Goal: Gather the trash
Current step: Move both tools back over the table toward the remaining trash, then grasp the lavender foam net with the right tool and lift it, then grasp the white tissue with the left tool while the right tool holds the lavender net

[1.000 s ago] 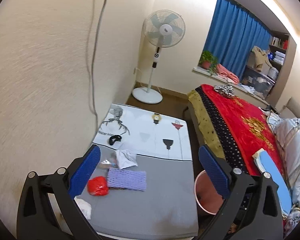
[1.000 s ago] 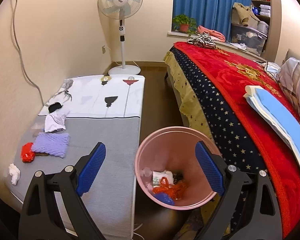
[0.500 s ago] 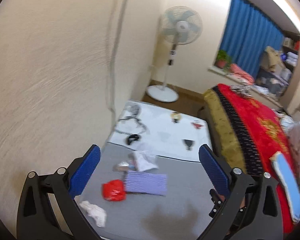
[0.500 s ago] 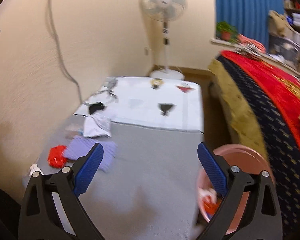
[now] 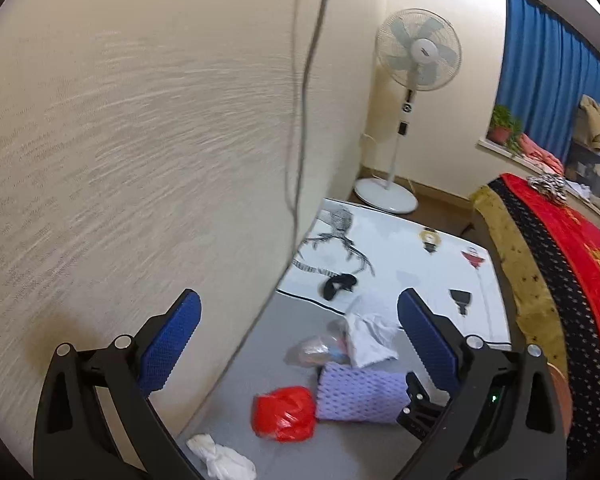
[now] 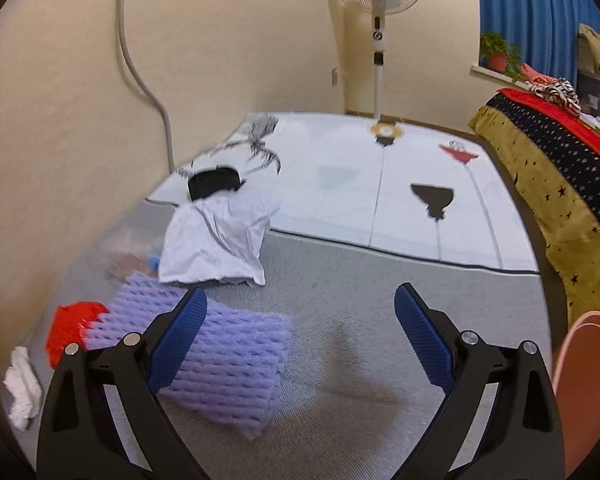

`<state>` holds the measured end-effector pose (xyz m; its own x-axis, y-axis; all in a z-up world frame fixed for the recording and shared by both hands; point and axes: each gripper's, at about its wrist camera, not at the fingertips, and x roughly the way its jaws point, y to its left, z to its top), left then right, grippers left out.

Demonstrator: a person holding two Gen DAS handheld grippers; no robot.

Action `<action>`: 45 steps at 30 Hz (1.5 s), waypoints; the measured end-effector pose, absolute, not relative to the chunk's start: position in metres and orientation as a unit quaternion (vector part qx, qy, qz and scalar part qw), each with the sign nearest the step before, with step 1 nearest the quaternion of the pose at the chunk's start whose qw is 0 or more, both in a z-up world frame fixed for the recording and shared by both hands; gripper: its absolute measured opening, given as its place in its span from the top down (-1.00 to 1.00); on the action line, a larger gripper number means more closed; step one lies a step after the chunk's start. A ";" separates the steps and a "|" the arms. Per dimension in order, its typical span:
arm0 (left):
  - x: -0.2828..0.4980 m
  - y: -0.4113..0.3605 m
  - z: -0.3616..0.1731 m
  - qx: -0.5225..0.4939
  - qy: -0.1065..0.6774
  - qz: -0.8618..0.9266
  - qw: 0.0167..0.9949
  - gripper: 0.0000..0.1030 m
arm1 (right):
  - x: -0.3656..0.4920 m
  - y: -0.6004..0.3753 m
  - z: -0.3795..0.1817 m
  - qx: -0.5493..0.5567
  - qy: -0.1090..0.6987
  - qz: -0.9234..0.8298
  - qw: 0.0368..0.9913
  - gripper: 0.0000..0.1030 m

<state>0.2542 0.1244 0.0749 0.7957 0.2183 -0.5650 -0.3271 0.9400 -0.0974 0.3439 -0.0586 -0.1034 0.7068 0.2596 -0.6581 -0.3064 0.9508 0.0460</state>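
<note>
Because the lilac foam net sleeve [image 6: 216, 360] lies just below my right tool [image 6: 300, 340], I hold it spread wide and empty above; my left tool [image 5: 300, 344] hangs released too.

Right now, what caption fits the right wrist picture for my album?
Open right gripper above purple foam net on the grey mat.
</note>
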 end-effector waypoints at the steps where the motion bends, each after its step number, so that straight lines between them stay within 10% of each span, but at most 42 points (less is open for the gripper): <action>1: 0.255 0.125 0.073 -0.091 0.283 0.147 0.943 -0.85 | 0.345 -0.056 -0.107 -0.035 0.354 0.155 0.921 -0.80; 9: 0.263 0.130 0.058 -0.073 0.301 0.164 0.937 -0.85 | 0.356 -0.035 -0.126 -0.074 0.402 0.175 0.896 -0.71; 18: 0.265 0.138 0.051 -0.079 0.309 0.172 0.932 -0.85 | 0.350 -0.023 -0.128 -0.096 0.399 0.206 0.888 0.82; 45: 0.320 0.079 -0.018 -0.097 0.208 0.084 0.970 -0.85 | 0.215 -0.199 0.054 -0.040 0.266 0.097 0.958 0.89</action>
<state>0.3196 0.0794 -0.0179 0.8990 0.1226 -0.4204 -0.2035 0.9670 -0.1531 0.2149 -0.1989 0.0536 0.8401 0.1640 -0.5170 -0.2063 0.9782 -0.0251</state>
